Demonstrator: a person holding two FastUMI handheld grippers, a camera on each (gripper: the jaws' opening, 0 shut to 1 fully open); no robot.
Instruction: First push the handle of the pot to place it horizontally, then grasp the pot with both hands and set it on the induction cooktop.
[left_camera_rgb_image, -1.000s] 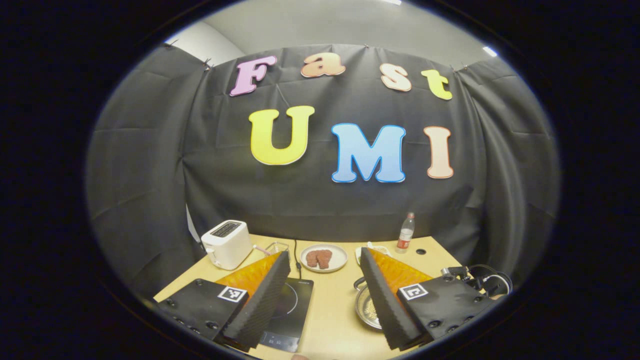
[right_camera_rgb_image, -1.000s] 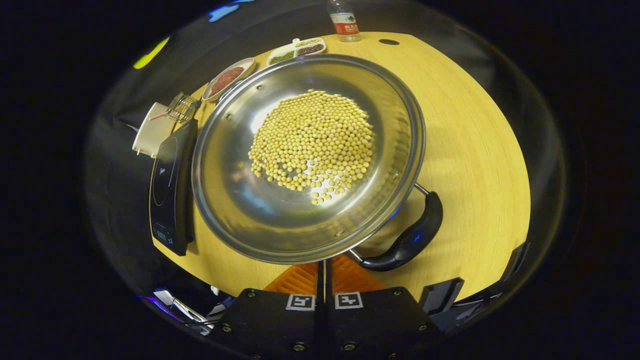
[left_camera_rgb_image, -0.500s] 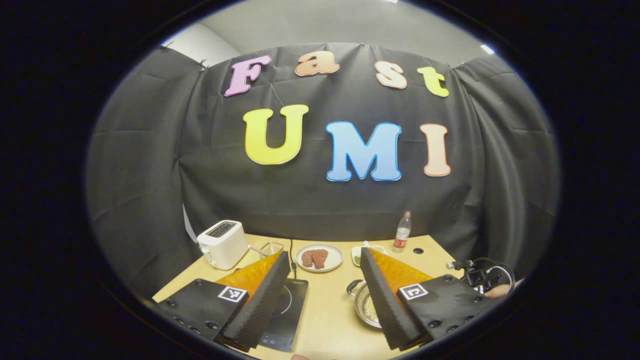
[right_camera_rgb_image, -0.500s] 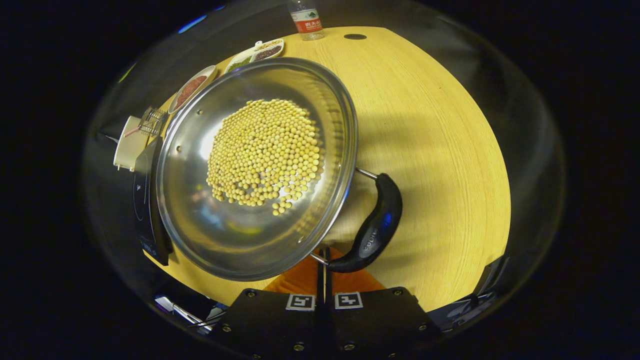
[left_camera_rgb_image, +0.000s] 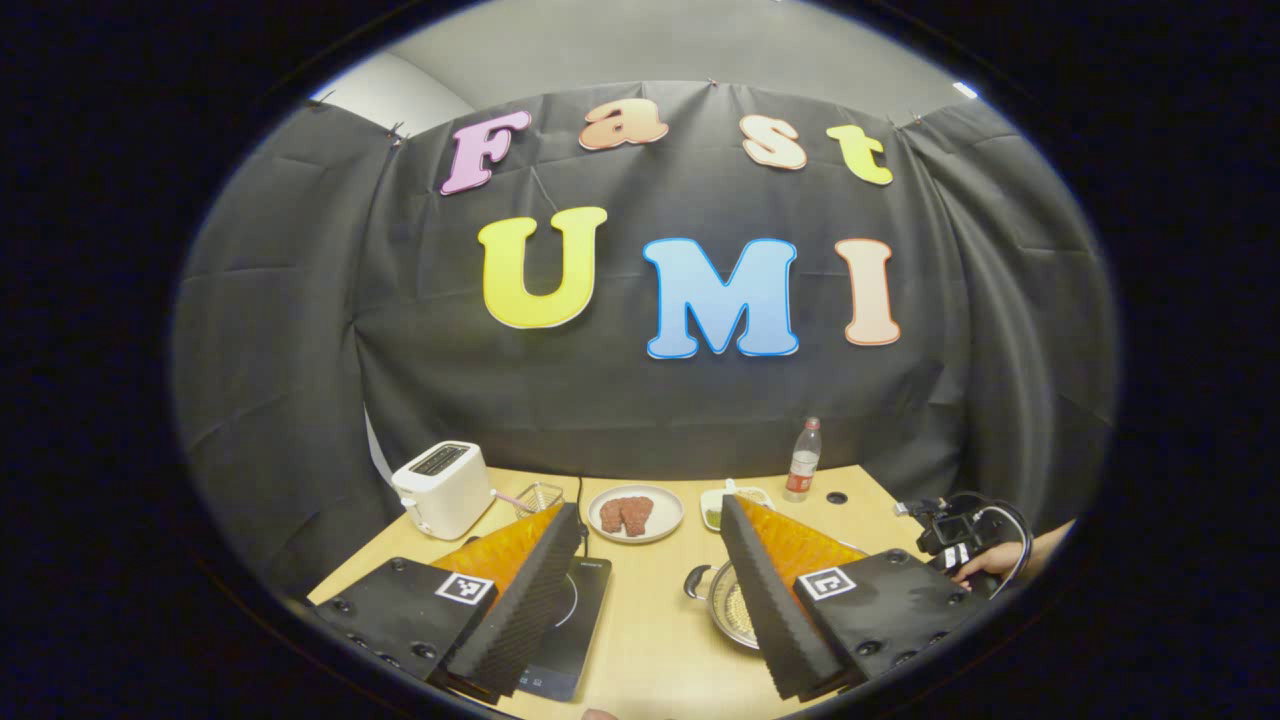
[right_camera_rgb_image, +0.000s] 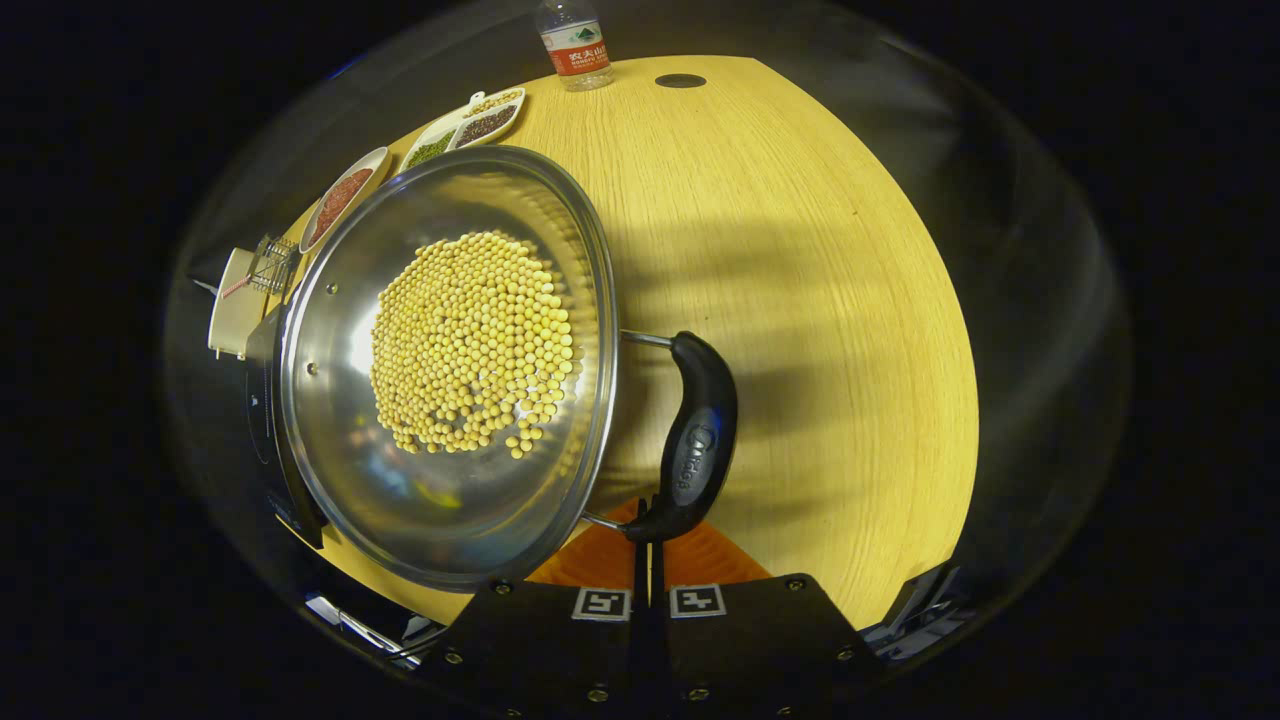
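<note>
On the desk (right_camera_rgb_image: 800, 250), the right claw (right_camera_rgb_image: 648, 535), clenched, touches the bean-filled pot (right_camera_rgb_image: 440, 370) handle (right_camera_rgb_image: 695, 440); the left claw (left_camera_rgb_image: 650, 590) hangs released.

pot (right_camera_rgb_image: 340, 440): shiny silver
beans (right_camera_rgb_image: 470, 345): pale yellow
handle (right_camera_rgb_image: 700, 440): black
table (right_camera_rgb_image: 800, 250): light wood grain
toaster (left_camera_rgb_image: 440, 488): white

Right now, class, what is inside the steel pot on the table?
The pot holds a heap of small yellow beans, with bare shiny metal around them. The pot's bottom under the heap is covered.
</note>
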